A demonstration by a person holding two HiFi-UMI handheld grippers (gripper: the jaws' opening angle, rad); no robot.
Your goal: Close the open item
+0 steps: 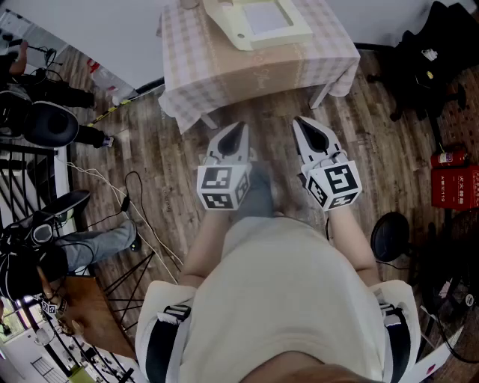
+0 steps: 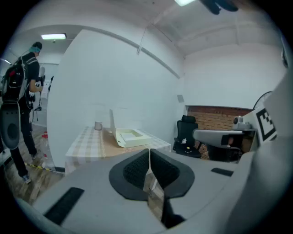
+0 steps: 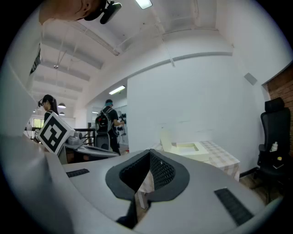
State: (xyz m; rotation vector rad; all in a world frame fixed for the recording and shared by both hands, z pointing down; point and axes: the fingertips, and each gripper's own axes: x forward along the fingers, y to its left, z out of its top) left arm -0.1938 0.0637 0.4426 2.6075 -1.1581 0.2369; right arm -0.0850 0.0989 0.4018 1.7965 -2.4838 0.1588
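An open cream box (image 1: 258,22) lies on a table with a checked cloth (image 1: 194,75) at the top of the head view. Its lid stands upright at the box's rear in the left gripper view, where the box (image 2: 132,137) sits well ahead of my jaws. The right gripper view shows the same box (image 3: 185,148) on the table (image 3: 222,160). My left gripper (image 1: 238,131) and right gripper (image 1: 303,125) hover side by side over the wooden floor, short of the table's near edge. Both are shut and hold nothing. The left gripper (image 2: 149,153) and the right gripper (image 3: 149,155) point towards the table.
A small cup (image 2: 98,125) stands on the table behind the box. A black office chair (image 2: 185,132) is right of the table, with a red fire extinguisher (image 1: 449,158) near it. Cables (image 1: 127,194) trail on the floor at left. A person with a backpack (image 2: 23,91) stands far left.
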